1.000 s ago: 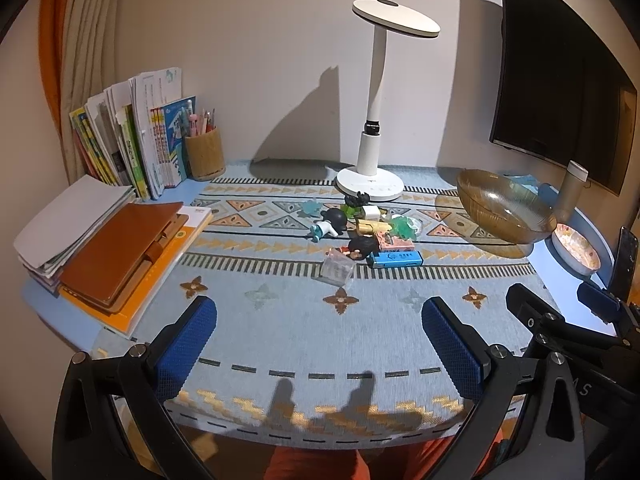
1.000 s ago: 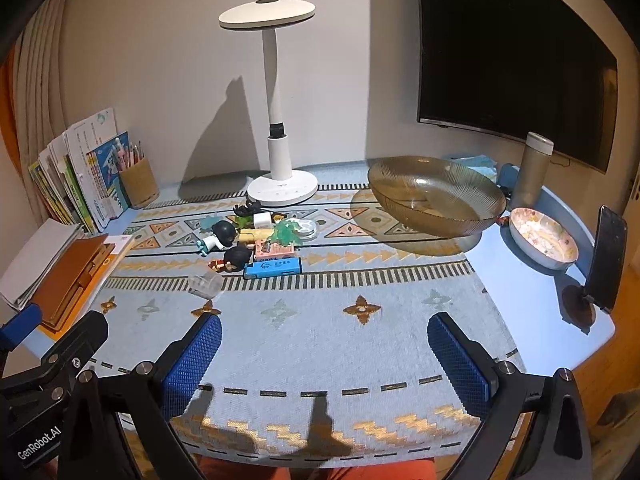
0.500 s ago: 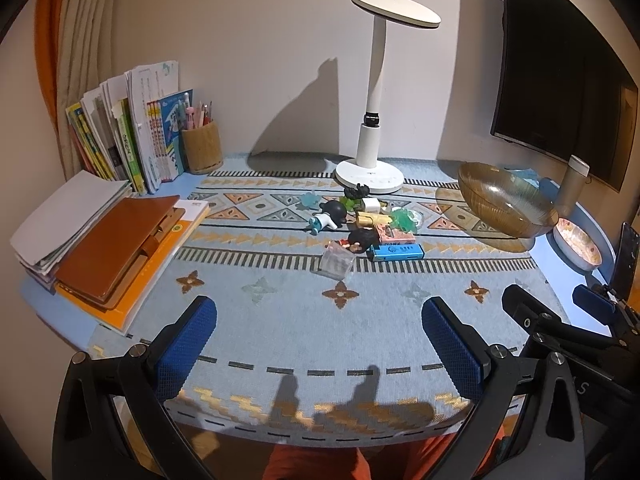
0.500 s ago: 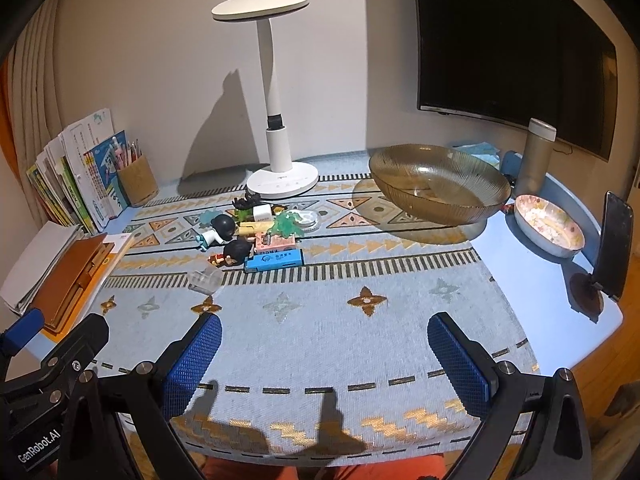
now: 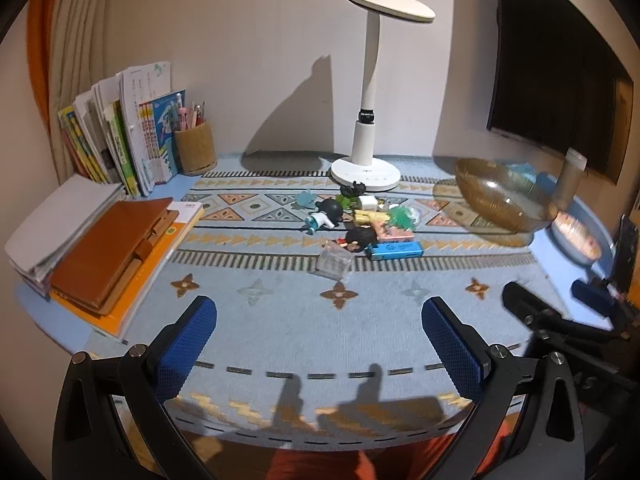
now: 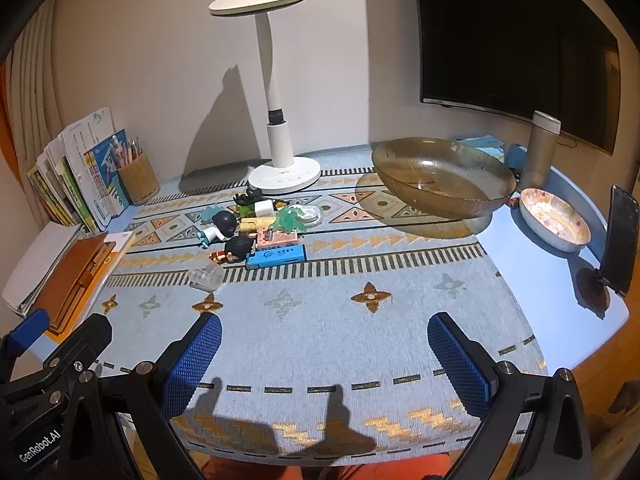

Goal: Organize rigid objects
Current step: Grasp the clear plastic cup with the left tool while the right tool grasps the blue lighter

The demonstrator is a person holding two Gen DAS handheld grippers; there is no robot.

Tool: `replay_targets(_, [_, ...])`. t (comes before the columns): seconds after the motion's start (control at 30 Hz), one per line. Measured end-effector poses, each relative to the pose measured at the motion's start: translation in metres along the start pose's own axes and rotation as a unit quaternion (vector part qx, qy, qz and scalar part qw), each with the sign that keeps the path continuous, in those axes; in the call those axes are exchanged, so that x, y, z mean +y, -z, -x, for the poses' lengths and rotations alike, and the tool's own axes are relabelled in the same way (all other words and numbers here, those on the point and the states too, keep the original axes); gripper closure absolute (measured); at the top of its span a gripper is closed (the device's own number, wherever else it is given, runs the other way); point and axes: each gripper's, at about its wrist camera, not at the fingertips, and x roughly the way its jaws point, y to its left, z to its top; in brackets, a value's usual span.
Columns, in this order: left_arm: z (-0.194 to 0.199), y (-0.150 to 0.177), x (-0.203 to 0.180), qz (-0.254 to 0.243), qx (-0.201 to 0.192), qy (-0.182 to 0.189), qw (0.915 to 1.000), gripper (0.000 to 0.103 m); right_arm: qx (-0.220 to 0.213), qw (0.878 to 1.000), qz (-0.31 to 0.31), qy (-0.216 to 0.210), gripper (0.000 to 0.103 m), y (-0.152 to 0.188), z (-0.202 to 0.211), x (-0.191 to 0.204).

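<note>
Nothing is picked up yet — the left gripper (image 5: 320,334) and right gripper (image 6: 325,338) hang released over the table's near edge; next, likely reaching the toy pile (image 6: 256,228) toward the glass bowl (image 6: 442,178).

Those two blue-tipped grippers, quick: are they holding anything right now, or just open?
Left gripper: open, fingers spread wide, holding nothing.
Right gripper: open, fingers spread wide, holding nothing.

I see a plain beige wall (image 6: 160,60), a dark screen (image 6: 512,32) on it, curtains (image 5: 60,60) at left, and a white lamp (image 6: 276,120) on the worktop (image 6: 520,264).
</note>
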Motion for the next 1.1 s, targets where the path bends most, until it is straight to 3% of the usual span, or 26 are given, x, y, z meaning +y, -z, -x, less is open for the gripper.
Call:
replay_targets(0.3, [-0.049, -0.004, 0.026, -0.018, 0.039, -0.02, 0.9989, 0.001, 0.005, 0.998, 0.062, 0.032, 0.0, -0.007, -0.03, 0.005])
replay_targets(0.43, [-0.087, -0.006, 0.033, -0.004, 0.076, -0.002, 0.9971, 0.001, 0.022, 0.996, 0.08, 0.017, 0.0, -0.017, -0.058, -0.003])
replay_targets(0.57, [-0.123, -0.011, 0.02, -0.017, 0.097, 0.022, 0.9949, 0.001, 0.061, 0.991, 0.1, -0.065, 0.004, -0.035, -0.099, -0.013])
replay_targets(0.67, [-0.152, -0.018, 0.003, -0.048, 0.106, 0.014, 0.9931, 0.001, 0.082, 0.98, 0.125, -0.128, 0.017, -0.055, -0.135, -0.013])
replay_targets(0.83, [-0.189, -0.023, -0.011, -0.071, 0.132, 0.003, 0.9888, 0.001, 0.132, 0.961, 0.161, -0.181, 0.03, -0.075, -0.193, -0.006])
replay_targets(1.1, [-0.204, -0.026, 0.004, -0.083, 0.142, -0.026, 0.9861, 0.001, 0.158, 0.936, 0.202, -0.242, 0.031, -0.081, -0.238, 0.004])
